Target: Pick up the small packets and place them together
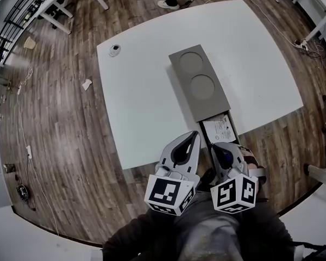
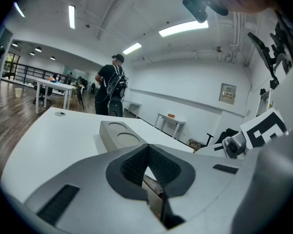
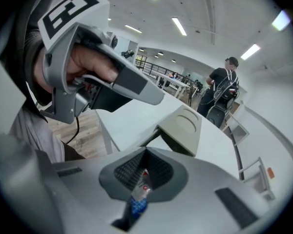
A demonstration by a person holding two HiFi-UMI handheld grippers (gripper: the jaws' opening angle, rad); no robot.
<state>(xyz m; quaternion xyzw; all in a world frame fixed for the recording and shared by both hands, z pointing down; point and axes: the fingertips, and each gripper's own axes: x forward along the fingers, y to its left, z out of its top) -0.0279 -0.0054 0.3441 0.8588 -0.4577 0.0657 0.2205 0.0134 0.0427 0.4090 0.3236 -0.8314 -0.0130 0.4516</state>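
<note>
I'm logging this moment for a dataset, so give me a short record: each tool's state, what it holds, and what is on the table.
left tool: shut on a thin tan packet, seen edge-on
right tool: shut on a blue-and-white packet
table: white, bears a grey box with two round recesses
drawer: open at the box's near end, white printed sheet inside

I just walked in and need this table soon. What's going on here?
A person holds a two-jaw gripper in each hand at the near edge of the white table. The right gripper is shut on a small red, white and blue packet. The left gripper seems shut on a thin tan packet. Both are near the grey box, whose open drawer holds something white and printed.
</note>
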